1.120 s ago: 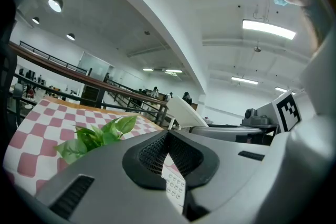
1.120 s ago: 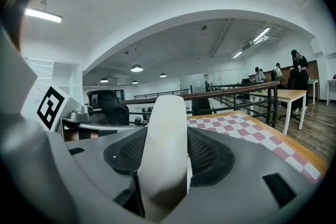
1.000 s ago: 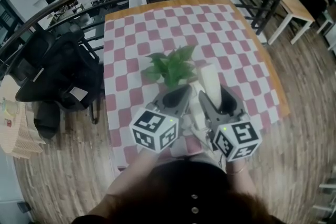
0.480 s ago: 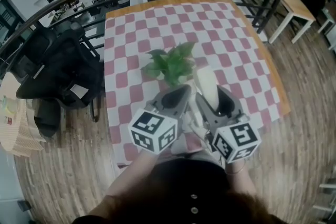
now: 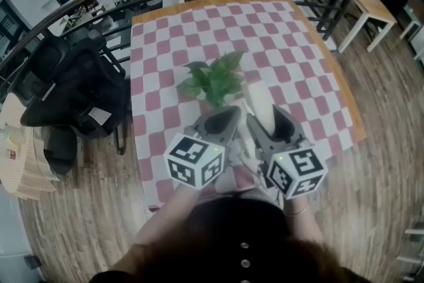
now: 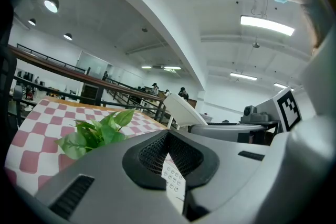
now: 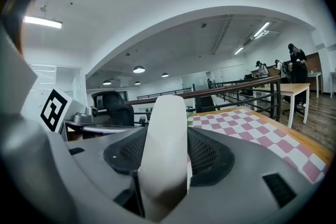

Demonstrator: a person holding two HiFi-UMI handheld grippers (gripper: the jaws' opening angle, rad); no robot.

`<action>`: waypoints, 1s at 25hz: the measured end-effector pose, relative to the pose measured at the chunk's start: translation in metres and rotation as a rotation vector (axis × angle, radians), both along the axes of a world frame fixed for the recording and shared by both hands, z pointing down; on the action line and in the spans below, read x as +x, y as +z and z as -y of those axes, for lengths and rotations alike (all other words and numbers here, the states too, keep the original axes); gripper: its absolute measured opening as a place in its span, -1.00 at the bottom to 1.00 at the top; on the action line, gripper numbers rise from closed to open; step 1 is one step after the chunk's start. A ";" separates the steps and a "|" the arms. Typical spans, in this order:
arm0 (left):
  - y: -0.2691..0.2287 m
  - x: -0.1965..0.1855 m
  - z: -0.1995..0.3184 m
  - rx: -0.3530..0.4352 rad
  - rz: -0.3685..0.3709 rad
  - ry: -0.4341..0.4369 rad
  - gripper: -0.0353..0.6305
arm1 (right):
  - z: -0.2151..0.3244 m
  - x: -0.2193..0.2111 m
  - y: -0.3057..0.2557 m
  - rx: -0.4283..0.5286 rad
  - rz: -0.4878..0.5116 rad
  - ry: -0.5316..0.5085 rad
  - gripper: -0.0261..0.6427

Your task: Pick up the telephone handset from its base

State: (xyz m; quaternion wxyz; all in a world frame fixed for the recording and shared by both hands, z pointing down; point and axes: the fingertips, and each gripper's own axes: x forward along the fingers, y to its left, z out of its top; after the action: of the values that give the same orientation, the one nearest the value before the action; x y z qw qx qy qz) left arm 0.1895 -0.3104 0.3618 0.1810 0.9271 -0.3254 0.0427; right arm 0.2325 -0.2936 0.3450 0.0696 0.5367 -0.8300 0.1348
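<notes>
One handset (image 7: 164, 139) in right gripper (image 5: 269, 122), keypad (image 6: 173, 182) left

White handset (image 5: 260, 105) upright, clear of keypad base (image 6: 173, 182)

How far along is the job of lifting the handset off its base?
Done: the right gripper is shut on the white handset, which stands upright between its jaws, apart from the base. In hand: the left gripper clamps the base at its keypad. Left: little, it seems. I cannot tell whether a cord joins the two.
</notes>
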 end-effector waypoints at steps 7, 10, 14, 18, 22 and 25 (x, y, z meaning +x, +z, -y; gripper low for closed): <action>0.003 0.004 -0.002 -0.003 0.014 0.018 -0.88 | -0.001 -0.003 0.005 -0.013 -0.009 -0.001 -0.23; 0.005 0.004 -0.003 -0.006 0.016 0.021 -0.88 | -0.001 -0.003 0.005 -0.014 -0.009 -0.007 -0.23; 0.006 0.005 -0.005 -0.010 0.021 0.030 -0.88 | 0.000 -0.002 0.005 -0.013 -0.010 -0.008 -0.23; 0.006 0.006 -0.004 -0.013 0.024 0.031 -0.88 | 0.001 0.001 0.009 -0.023 -0.013 -0.009 -0.23; 0.009 0.003 -0.002 -0.021 0.028 0.018 -0.88 | 0.001 0.007 0.014 -0.032 -0.031 0.003 -0.23; 0.013 0.003 -0.001 -0.032 0.033 0.022 -0.88 | 0.002 0.011 0.017 -0.040 -0.039 0.009 -0.23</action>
State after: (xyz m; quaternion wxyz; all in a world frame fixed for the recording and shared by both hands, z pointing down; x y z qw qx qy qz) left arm 0.1927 -0.3090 0.3751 0.1898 0.9268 -0.3173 0.0653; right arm 0.2433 -0.2960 0.3623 0.0960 0.5413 -0.8233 0.1412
